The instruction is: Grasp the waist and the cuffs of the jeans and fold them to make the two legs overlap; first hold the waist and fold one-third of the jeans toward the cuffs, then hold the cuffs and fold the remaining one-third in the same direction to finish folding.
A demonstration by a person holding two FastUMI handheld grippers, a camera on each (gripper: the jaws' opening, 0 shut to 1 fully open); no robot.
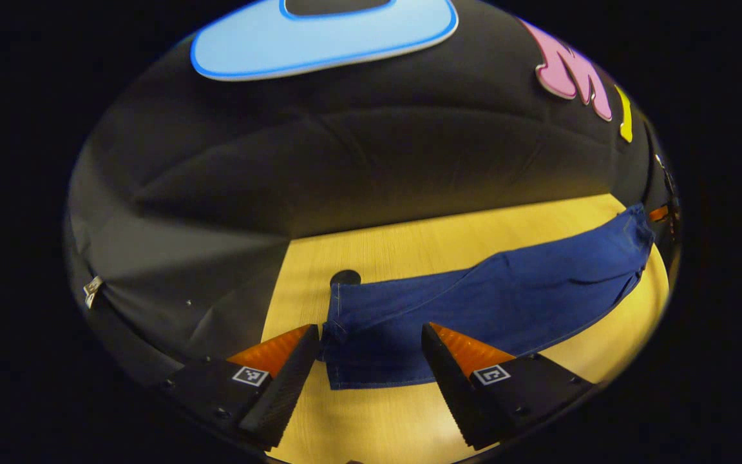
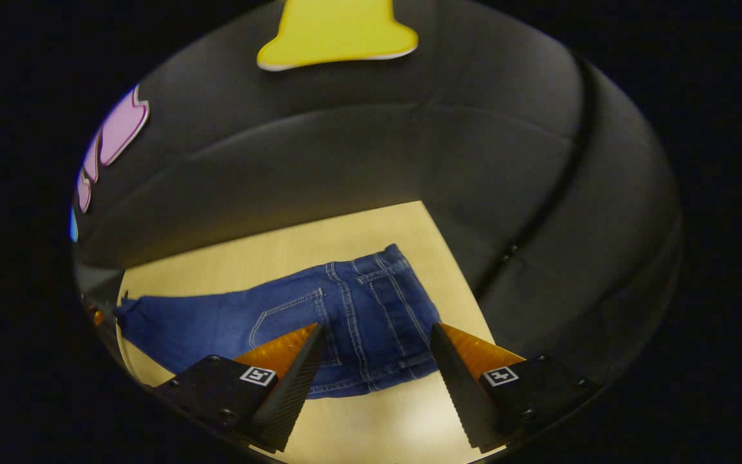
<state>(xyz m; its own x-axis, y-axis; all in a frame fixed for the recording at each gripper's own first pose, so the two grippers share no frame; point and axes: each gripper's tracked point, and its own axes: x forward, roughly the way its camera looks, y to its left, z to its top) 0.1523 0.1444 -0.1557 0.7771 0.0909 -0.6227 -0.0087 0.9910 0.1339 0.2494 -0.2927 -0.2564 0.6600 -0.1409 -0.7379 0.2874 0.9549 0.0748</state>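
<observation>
Item: jeans [image 1: 493,303], dark blue denim, laid lengthwise on the wooden bench [image 1: 409,245], legs apparently already overlapped into one strip. Left claw [image 1: 370,361]: released, jaws spread wide, hovering over the cuff end; the cuffs [image 1: 345,335] lie directly between and just ahead of its tips, the left finger near the hem corner. Right claw [image 2: 376,357]: released likewise, poised above the waist [image 2: 390,309], whose back pocket and seams sit between and just beyond its fingers. Step in hand, by judgement: leg-overlap done, the first third-fold from the waist not yet begun. Next move calls for the right claw to descend and pinch the waistband through both layers, then carry it toward the cuffs. Unclear: whether either claw touches the cloth; the far edge of the waist in the left gripper view is compressed at the rim; a small dark round mark [image 1: 345,278] on the bench beyond the cuffs is unidentifiable.
</observation>
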